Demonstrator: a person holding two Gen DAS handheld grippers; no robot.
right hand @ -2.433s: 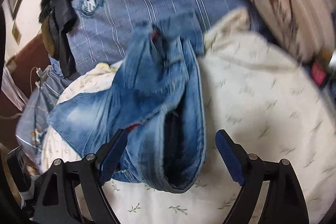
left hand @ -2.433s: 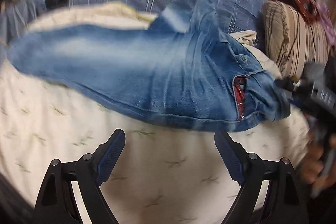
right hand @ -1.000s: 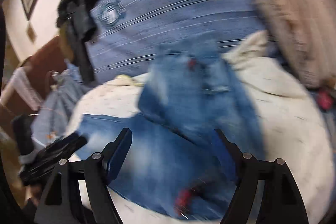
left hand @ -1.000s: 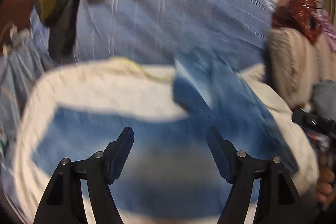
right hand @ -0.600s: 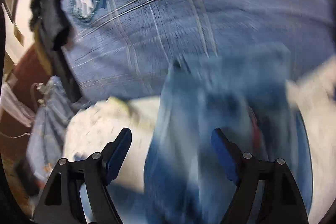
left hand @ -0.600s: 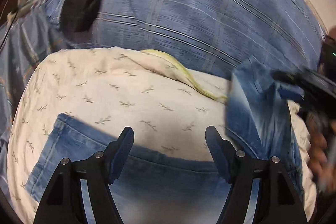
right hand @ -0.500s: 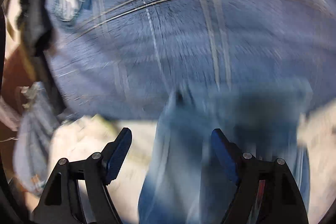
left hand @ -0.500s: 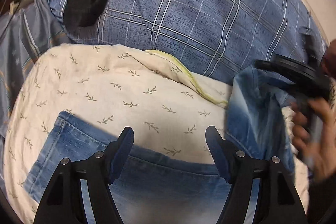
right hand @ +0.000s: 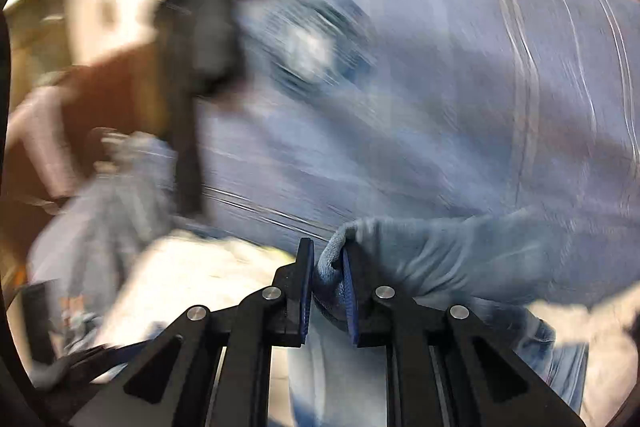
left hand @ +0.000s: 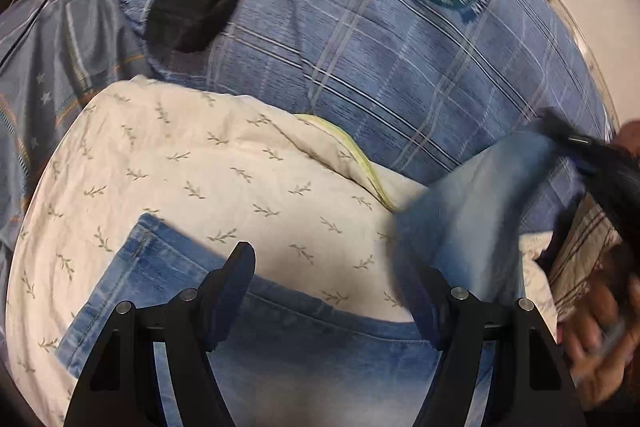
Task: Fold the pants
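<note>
The right gripper [right hand: 325,291] has just been closing and its jaws now pinch a thick bunched edge of the blue jeans [left hand: 304,355], the denim squeezed between the two pads and trailing off to the right and below. In the left wrist view this gripper comes in from the right edge, blurred, holding one pant leg raised off the bed, with the person's hand [left hand: 604,343] wrapped round its handle lower down. The left gripper [left hand: 340,291] is spread wide and empty, angled down over the other leg, which lies flat on the cream leaf-print sheet [left hand: 192,163] with its hem at the left. Behind is a blue plaid pillow [left hand: 400,67]. The denim looks heavy, soft and limp: it should sag from a single hold, so doubled seams, hem or waistband seem the surest places to take it.
</note>
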